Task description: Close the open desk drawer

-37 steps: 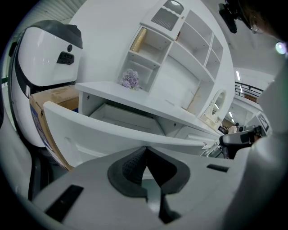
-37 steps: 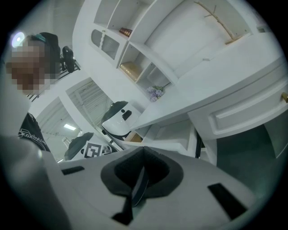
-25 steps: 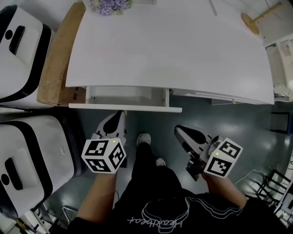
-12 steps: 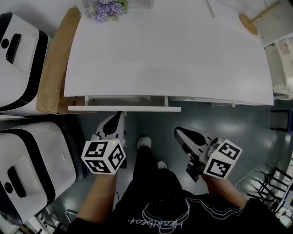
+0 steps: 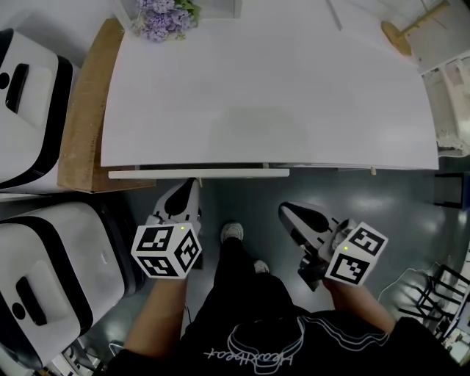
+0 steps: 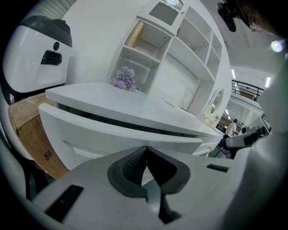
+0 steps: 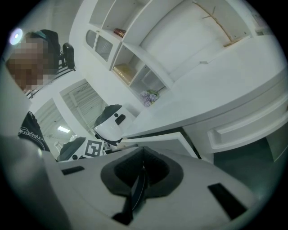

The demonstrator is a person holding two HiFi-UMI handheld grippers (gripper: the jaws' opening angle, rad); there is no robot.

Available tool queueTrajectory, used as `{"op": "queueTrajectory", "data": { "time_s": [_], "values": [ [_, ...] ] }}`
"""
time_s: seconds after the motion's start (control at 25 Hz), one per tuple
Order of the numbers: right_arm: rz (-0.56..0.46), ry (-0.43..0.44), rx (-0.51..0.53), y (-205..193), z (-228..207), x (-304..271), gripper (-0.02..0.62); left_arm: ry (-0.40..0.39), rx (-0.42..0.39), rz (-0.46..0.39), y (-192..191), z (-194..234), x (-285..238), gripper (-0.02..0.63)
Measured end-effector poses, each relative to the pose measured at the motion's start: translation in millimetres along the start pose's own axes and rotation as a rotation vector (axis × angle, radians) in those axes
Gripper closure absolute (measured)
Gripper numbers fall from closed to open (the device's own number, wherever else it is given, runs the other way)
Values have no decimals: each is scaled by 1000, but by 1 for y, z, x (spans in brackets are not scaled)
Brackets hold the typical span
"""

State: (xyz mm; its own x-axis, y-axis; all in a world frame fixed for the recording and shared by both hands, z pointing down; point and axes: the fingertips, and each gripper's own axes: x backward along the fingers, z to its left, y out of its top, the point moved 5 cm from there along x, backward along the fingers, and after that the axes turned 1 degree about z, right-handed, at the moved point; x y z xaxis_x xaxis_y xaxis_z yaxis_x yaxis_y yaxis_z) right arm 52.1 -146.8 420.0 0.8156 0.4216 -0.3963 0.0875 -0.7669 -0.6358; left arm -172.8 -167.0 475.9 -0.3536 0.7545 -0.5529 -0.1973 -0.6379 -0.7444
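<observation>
White desk (image 5: 264,88), drawer (image 5: 198,174) barely open, shelving (image 6: 180,40) behind

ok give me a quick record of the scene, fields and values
drawer: nearly shut, front juts slightly from under the desk top
left gripper: jaws together, empty, tip at the drawer front, contact unclear
right gripper: jaws together, empty, apart from the desk
on desk: purple flowers at the far left corner
</observation>
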Motion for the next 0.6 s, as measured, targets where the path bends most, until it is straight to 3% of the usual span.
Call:
{"op": "queueTrajectory", "data": {
  "time_s": [0.6],
  "values": [
    [-16, -15, -15, 5, -8, 2, 589, 4, -15, 0, 10, 5, -14, 601]
  ]
}}
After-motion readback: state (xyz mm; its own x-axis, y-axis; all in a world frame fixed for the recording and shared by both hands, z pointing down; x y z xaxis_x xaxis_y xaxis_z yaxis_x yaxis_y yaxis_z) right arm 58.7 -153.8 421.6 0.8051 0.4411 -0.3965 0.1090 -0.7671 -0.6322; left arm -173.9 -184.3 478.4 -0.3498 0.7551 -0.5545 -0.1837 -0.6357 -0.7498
